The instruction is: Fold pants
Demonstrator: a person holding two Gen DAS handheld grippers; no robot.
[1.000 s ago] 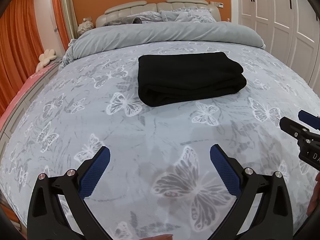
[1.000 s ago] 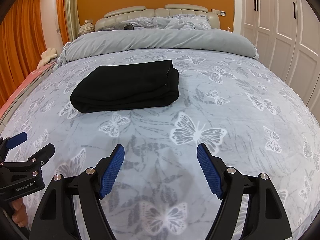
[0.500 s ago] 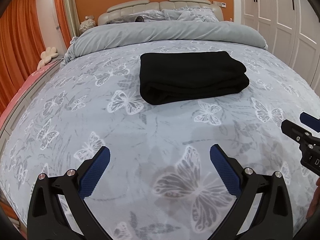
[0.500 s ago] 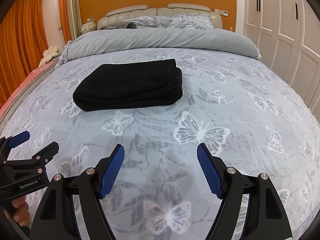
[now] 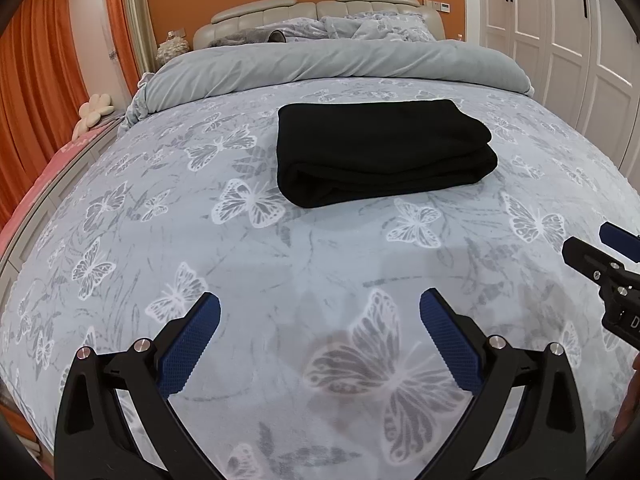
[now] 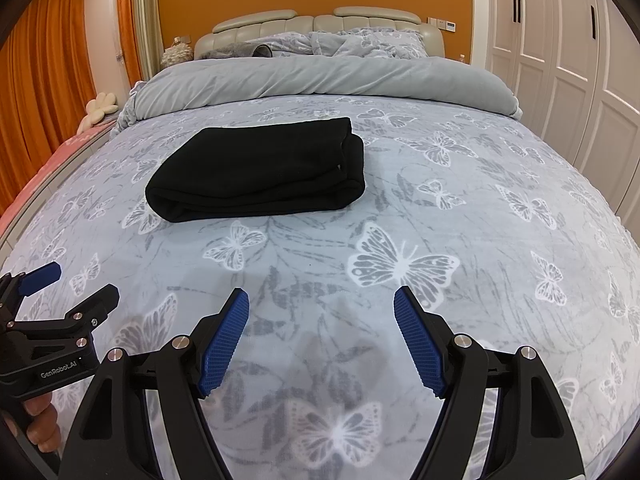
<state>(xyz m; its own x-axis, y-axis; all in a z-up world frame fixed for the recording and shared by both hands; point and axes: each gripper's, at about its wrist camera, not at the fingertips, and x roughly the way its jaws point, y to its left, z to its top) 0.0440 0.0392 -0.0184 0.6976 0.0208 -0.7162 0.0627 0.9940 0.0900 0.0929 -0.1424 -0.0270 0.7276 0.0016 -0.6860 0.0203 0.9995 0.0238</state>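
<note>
Change since a second ago: next to nothing; the pants (image 5: 380, 152) lie in the same folded bundle, and both grippers hang over the same patch of bedspread (image 5: 304, 256), with only a slight drift of the view.
Left gripper (image 5: 320, 340): jaws wide apart, nothing between the blue pads (image 5: 188, 344), held clear of the cloth.
Right gripper (image 6: 322, 340): jaws likewise apart and empty, just beside the left one, both aimed down at bare bedspread.
Pants position: mid-bed, well beyond both grippers, a compact black rectangle with layered edges showing at its right end; neither tool touches it.
Meaning for the task: judging by the tidy stack and the idle, withdrawn tools, the fold looks finished, or at a pause with no further fold obviously needed.
Surface: soft grey-blue spread printed with white butterflies, lying fairly smooth; a plain grey duvet (image 5: 340, 64) is rolled back toward the headboard (image 6: 316, 26).
Room: orange wall and orange curtains (image 6: 48, 64) on the left, white panelled wardrobe doors (image 5: 560, 40) on the right, and a flower-shaped cushion (image 5: 94, 110) beside the bed.
</note>
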